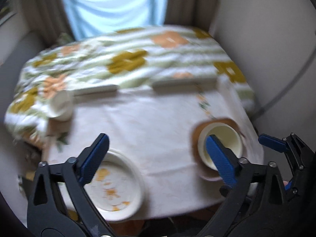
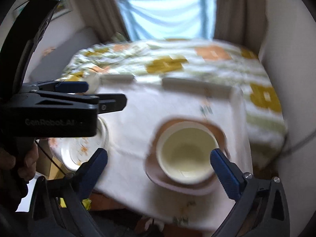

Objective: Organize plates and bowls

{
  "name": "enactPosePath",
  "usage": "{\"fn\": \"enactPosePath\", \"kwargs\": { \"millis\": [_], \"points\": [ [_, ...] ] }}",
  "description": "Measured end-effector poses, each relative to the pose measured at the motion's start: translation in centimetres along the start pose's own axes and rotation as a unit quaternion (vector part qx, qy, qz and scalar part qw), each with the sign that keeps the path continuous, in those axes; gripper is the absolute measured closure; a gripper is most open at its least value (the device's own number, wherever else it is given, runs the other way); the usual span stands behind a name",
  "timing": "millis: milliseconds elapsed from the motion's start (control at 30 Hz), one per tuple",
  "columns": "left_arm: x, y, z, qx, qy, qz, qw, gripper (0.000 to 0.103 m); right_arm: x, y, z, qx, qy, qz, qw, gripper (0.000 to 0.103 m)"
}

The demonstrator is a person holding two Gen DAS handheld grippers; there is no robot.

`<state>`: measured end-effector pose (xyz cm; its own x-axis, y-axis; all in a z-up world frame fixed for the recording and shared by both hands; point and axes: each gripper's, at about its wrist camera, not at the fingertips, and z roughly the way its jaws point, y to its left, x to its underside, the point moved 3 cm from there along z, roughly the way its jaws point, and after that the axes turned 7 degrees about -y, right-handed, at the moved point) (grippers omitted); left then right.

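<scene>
The cream round ceramic bowl [image 2: 186,155], seated on a brown rounded-square plate [image 2: 197,186], and the white round plate with orange flower print [image 1: 116,179] are both placed close to the near edge of the white-clothed table [image 1: 154,122], so either could be pushed off by a careless nudge or a snagged cloth. The left gripper [image 1: 158,158] and right gripper [image 2: 159,165] are held wide apart and empty. Open cloth is left between the two dishes and beyond them.
</scene>
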<state>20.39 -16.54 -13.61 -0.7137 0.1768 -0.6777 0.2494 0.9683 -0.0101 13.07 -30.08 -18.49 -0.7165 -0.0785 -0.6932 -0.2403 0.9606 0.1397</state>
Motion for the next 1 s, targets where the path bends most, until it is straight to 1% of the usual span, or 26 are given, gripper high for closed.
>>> {"fn": "enactPosePath", "kwargs": {
  "millis": [33, 100, 167, 233, 300, 333, 400, 533, 600, 700, 733, 767, 800, 833, 867, 900, 933, 1000],
  "points": [
    [-0.1, 1.6, -0.7, -0.016, -0.011, -0.015, 0.9997, 0.002, -0.7, 0.8, 0.6, -0.012, 0.002, -0.015, 1.0, 0.0],
    [-0.1, 4.4, -1.3, -0.04, -0.018, -0.042, 0.9981, 0.002, -2.0, 2.4, 1.8, -0.032, 0.004, -0.041, 0.999, 0.0],
    [-0.1, 7.7, -1.8, -0.063, -0.022, -0.076, 0.9949, 0.002, -3.4, 3.8, 2.9, -0.042, 0.004, -0.062, 0.997, 0.0],
    [0.1, 11.2, -2.2, -0.082, -0.029, -0.113, 0.9898, 0.002, -5.3, 5.1, 4.2, -0.056, 0.002, -0.078, 0.995, 0.0],
    [0.4, 14.2, -2.2, -0.093, -0.03, -0.148, 0.9841, 0.002, -7.5, 6.5, 5.8, -0.078, 0.008, -0.092, 0.993, 0.0],
    [0.6, 16.0, -2.0, -0.095, -0.026, -0.173, 0.98, 0.002, -8.8, 7.3, 7.0, -0.093, 0.011, -0.096, 0.991, 0.0],
    [1.1, 19.0, -1.2, -0.099, -0.014, -0.213, 0.9719, 0.002, -10.4, 8.4, 9.2, -0.109, 0.027, -0.101, 0.989, 0.0],
    [2.5, 24.8, 0.8, -0.095, -0.003, -0.293, 0.9513, 0.002, -13.5, 10.9, 13.9, -0.119, 0.042, -0.128, 0.984, 0.0],
    [2.8, 27.1, 1.9, -0.094, -0.003, -0.318, 0.9435, 0.002, -14.7, 11.9, 16.0, -0.127, 0.046, -0.13, 0.982, 0.0],
    [3.0, 30.3, 4.6, -0.091, 0.001, -0.35, 0.9323, 0.002, -16.7, 13.1, 20.6, -0.132, 0.07, -0.116, 0.982, 0.0],
    [3.1, 31.3, 5.9, -0.085, 0.003, -0.364, 0.9275, 0.004, -17.2, 13.6, 22.1, -0.133, 0.078, -0.113, 0.982, 0.0],
    [3.1, 32.1, 6.9, -0.08, 0.004, -0.375, 0.9237, 0.012, -17.7, 14.2, 24.2, -0.133, 0.088, -0.11, 0.981, 0.0],
    [3.2, 33.0, 8.4, -0.076, 0.007, -0.386, 0.9194, 0.017, -17.9, 14.8, 25.6, -0.133, 0.096, -0.108, 0.981, 0.0],
    [3.3, 33.5, 9.6, -0.073, 0.013, -0.393, 0.9167, 0.028, -18.2, 15.2, 27.0, -0.135, 0.102, -0.106, 0.98, 0.0],
    [3.3, 33.9, 10.8, -0.069, 0.02, -0.399, 0.9141, 0.039, -18.4, 15.9, 28.5, -0.14, 0.11, -0.104, 0.979, 0.003],
    [3.4, 34.3, 12.2, -0.063, 0.027, -0.405, 0.9117, 0.043, -18.4, 16.5, 30.0, -0.145, 0.121, -0.102, 0.977, 0.01],
    [3.4, 34.8, 13.7, -0.061, 0.034, -0.409, 0.9097, 0.05, -18.3, 17.1, 31.8, -0.15, 0.133, -0.1, 0.975, 0.015],
    [3.7, 35.4, 15.7, -0.061, 0.043, -0.413, 0.9077, 0.051, -17.8, 17.9, 34.3, -0.156, 0.152, -0.093, 0.972, 0.035]
  ]
}}
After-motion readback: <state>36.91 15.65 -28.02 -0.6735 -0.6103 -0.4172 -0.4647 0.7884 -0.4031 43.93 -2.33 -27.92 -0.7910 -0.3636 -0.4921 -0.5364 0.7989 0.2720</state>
